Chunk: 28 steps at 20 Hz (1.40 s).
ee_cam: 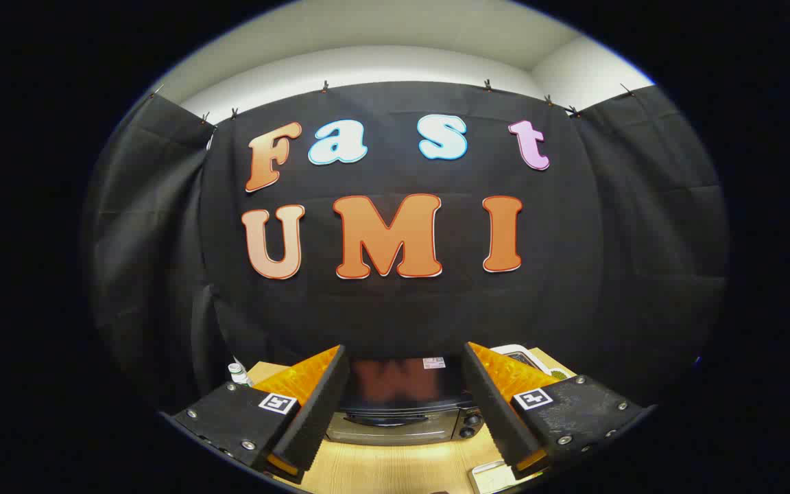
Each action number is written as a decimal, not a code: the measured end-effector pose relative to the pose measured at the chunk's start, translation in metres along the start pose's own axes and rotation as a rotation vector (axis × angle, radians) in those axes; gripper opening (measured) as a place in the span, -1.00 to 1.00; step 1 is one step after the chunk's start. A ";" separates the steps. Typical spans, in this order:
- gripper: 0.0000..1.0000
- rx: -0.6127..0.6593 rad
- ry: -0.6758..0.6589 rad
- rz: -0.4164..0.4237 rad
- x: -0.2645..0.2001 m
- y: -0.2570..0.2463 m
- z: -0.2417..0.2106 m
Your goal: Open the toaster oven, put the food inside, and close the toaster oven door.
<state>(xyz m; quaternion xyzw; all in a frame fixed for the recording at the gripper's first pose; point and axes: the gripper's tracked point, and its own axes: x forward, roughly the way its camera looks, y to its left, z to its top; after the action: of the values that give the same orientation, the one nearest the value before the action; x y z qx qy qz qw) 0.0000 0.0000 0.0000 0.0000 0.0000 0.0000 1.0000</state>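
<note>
From where I stand, the gripper [405, 405] hangs high above the pale wooden tabletop [395, 466], tipped so that most of the frame shows the black cloth wall [402, 309] of the booth, with a strip of white room wall [381, 65] across the top. Its two fingers [313, 405] are spread wide apart with nothing between them but air. Low in the middle of the frame, framed in the gap between the fingers and well beyond them, sits the small black and silver toaster oven [402, 408], its glass door shut and two round knobs [469, 425] on its right side. A small white bottle [237, 372] stands at the table's far left corner. A white tray-like object [491, 475] peeks in at the bottom beside the right finger; I cannot tell what it holds.
</note>
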 end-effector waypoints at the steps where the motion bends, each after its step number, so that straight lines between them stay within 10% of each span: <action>1: 0.97 -0.009 -0.003 0.005 0.000 0.004 0.000; 28: 0.98 -0.019 0.048 0.060 -0.001 0.048 -0.051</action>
<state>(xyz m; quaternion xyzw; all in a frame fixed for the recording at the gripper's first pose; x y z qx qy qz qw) -0.0007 0.0480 -0.0505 -0.0097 0.0242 0.0298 0.9992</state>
